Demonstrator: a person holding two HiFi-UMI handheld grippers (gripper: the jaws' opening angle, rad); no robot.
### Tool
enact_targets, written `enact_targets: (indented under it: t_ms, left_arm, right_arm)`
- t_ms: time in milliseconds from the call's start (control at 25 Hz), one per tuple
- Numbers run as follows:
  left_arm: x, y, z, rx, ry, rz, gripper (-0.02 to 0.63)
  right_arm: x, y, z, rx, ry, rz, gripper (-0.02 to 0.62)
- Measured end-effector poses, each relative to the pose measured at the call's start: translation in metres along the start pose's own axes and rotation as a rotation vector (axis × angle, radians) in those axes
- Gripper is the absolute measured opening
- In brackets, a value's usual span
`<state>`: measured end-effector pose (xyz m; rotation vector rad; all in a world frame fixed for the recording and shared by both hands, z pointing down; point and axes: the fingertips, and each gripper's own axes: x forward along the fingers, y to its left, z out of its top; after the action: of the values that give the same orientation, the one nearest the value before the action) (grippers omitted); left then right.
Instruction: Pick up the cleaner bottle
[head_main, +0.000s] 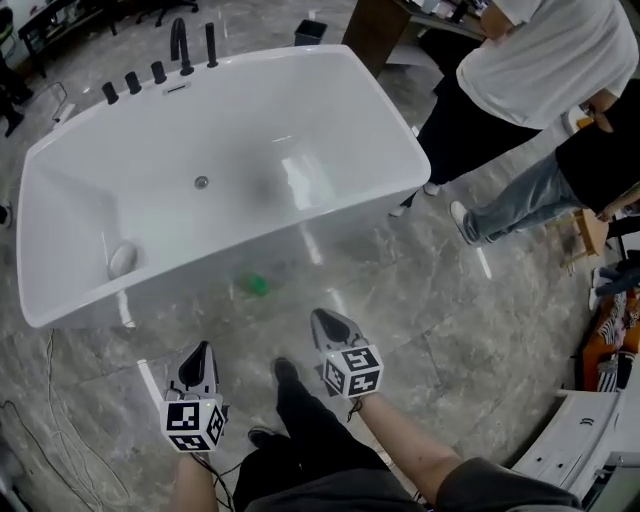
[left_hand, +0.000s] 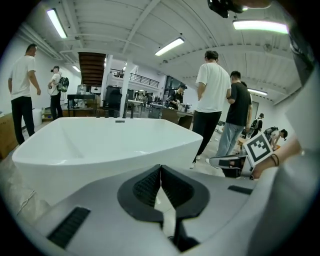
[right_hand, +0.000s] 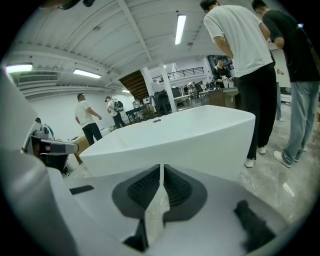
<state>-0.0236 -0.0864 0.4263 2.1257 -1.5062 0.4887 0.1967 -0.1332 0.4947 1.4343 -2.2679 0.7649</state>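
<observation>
I see no cleaner bottle that I can make out in any view. A white bathtub (head_main: 330, 215) fills the middle of the head view, with black taps (head_main: 180, 45) on its far rim. On its glossy near wall sits a small green blur (head_main: 256, 285); what it is I cannot tell. My left gripper (head_main: 200, 350) hangs shut and holds nothing over the floor, short of the tub. My right gripper (head_main: 325, 318) is beside it, also shut and holding nothing. In the left gripper view the left gripper (left_hand: 160, 170) faces the tub (left_hand: 115, 145). The right gripper (right_hand: 162, 170) faces the tub's (right_hand: 200, 135) corner.
A pale rounded object (head_main: 122, 260) lies inside the tub at its left end, and a drain (head_main: 201, 182) marks the middle. Two people (head_main: 530, 70) stand close at the tub's right end. Cables (head_main: 50, 420) trail on the grey stone floor at the left. White fixtures (head_main: 575, 450) stand bottom right.
</observation>
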Motion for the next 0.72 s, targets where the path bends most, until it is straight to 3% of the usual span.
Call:
enact_targets:
  t_ms: [280,400,720]
  left_arm:
    - [0.021,0.03,-0.073,-0.024,0.005,0.022,0.014]
    - [0.027,0.045,-0.104,-0.051,0.007,0.04,0.014]
    - [0.087,0.087,-0.163,-0.067,-0.012,0.073,0.015]
  right_arm:
    - [0.05,0.019,-0.07,-0.053,0.045,0.028,0.039]
    - [0.069,0.022,-0.106,-0.044,0.078,0.036,0.137]
    - [0.144,0.004,-0.18,-0.087,0.118,0.032,0.262]
